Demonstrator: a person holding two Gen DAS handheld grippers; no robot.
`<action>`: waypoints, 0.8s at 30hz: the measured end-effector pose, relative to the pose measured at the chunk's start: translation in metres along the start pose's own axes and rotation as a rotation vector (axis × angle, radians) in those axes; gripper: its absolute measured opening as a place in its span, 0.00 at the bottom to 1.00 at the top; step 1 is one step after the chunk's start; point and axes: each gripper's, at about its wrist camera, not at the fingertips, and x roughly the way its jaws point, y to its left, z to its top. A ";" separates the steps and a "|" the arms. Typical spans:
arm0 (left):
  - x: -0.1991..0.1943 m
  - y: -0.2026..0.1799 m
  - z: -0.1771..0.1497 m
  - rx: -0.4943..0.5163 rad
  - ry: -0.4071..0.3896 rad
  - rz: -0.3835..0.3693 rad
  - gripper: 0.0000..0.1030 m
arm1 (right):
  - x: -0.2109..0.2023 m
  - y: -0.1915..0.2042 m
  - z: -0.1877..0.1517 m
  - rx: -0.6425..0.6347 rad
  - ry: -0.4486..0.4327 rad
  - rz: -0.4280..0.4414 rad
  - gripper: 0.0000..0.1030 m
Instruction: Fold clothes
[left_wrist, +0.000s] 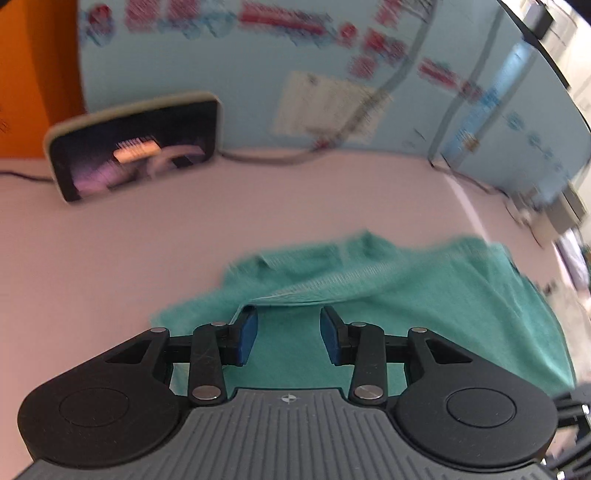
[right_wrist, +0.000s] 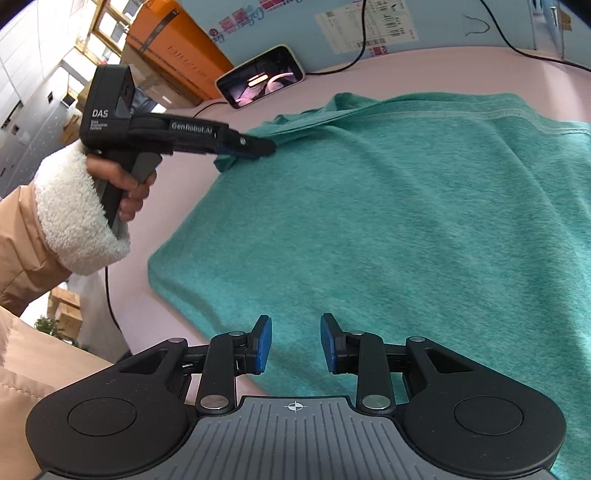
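Soft, limp teal knit garment, best pinched at its hemmed edges; left gripper and right gripper spread, holding nothing.

Right gripper: your jaws stand apart over the near edge of the teal garment, nothing between them.
Left gripper: your fleece-cuffed hand holds it at the garment's bunched far-left corner.
Phone: propped at the tabletop's far edge.

Both grippers pointed steeply down over the teal garment. The left gripper and the right gripper stood with jaws apart, gripping nothing.
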 end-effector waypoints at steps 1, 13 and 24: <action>-0.003 0.004 0.007 -0.007 -0.030 0.028 0.38 | 0.000 -0.001 0.001 0.002 -0.001 -0.002 0.29; -0.025 0.015 0.024 -0.026 -0.105 0.072 0.57 | 0.008 -0.007 0.009 0.021 0.012 -0.001 0.29; -0.037 0.023 -0.014 -0.082 -0.020 0.060 0.64 | -0.001 -0.014 0.045 -0.015 -0.145 -0.077 0.31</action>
